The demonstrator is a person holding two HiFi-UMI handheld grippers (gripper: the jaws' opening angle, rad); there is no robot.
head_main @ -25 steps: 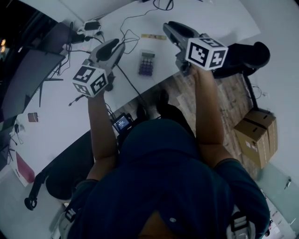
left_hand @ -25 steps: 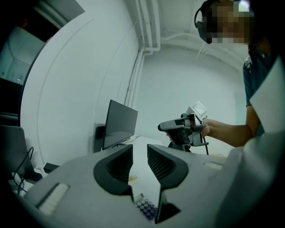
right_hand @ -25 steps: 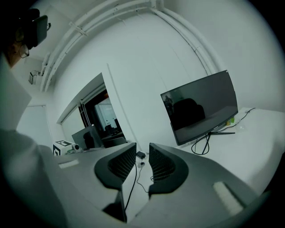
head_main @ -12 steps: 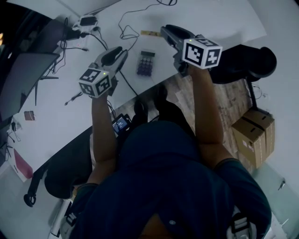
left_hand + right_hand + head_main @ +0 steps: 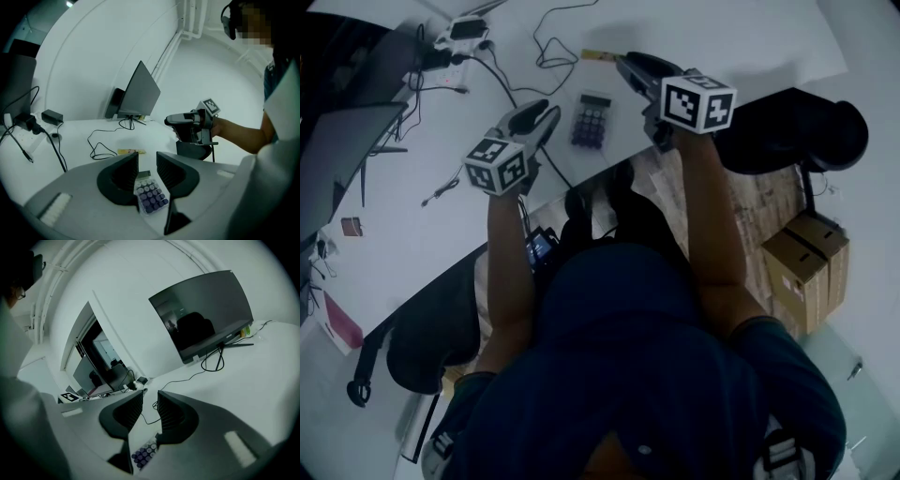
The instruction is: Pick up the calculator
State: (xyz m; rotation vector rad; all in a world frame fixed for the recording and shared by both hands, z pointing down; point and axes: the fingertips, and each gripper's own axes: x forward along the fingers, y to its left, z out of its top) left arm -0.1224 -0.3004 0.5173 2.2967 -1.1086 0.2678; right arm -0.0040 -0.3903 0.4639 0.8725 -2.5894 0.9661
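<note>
Calculator: a small flat rectangular calculator (image 5: 591,120) with rows of round purple keys and a grey display strip. It lies face up on the white desk (image 5: 722,37) in the upper middle of the head view, near the desk's front edge.
Left tongs: the left gripper (image 5: 549,114) sits just left of the calculator in the head view, not touching it. Its jaws have just been opening and now stand a narrow gap apart with nothing between them. In its own view the calculator lies low in the frame, beyond the tips.
Right tongs: the right gripper (image 5: 622,63) is at the calculator's upper right. Its jaws are slightly apart and grip nothing.
Neighbours: a black cable (image 5: 555,161) runs past on the left, and a yellow strip (image 5: 602,56) lies above. Both are clear of the calculator.
Weight: probably light, an easy lift for one gripper.
Stiffness: likely a rigid plastic shell, though the keys would give under pressure.
Surface: it looks smooth and may skate on the desk when nudged.
Hold: best across the two long side edges at mid-length, keeping off the keys and display.
Jaw gap: it appears too narrow for that width and would need widening.
Risk: the low profile leaves little edge to catch.
</note>
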